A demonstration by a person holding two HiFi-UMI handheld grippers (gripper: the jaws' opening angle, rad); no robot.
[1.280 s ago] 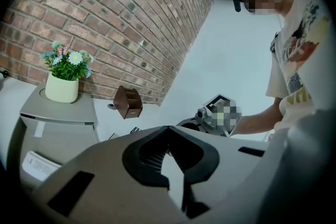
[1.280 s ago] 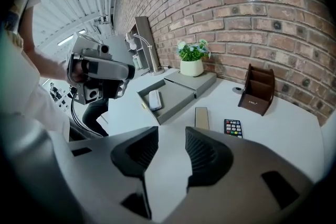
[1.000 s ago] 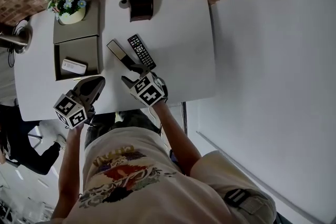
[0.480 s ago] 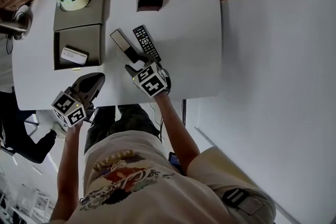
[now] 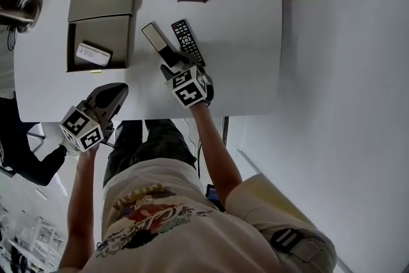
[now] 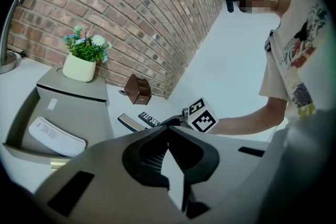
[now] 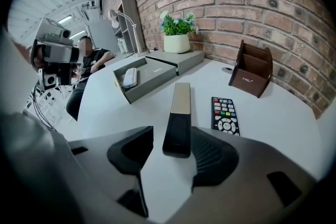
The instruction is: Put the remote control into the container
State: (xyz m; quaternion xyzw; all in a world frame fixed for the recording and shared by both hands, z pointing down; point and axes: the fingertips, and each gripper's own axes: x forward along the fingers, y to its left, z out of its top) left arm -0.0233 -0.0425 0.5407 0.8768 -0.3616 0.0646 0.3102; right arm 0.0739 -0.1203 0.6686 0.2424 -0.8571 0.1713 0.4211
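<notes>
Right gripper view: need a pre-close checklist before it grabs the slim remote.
1. Jaws of the right gripper stand apart, having just been opening: ok.
2. The slim black-and-tan remote has its near end between the jaws: ok.
3. Remote centred between the pads: not ok, it sits nearer the pad at the view's right.
4. The black buttoned remote lies outside the jaws: ok.
5. The grey rectangular container has bare floor beside the white remote: ok.
6. The left gripper is shut, empty and apart from the container: ok.
</notes>
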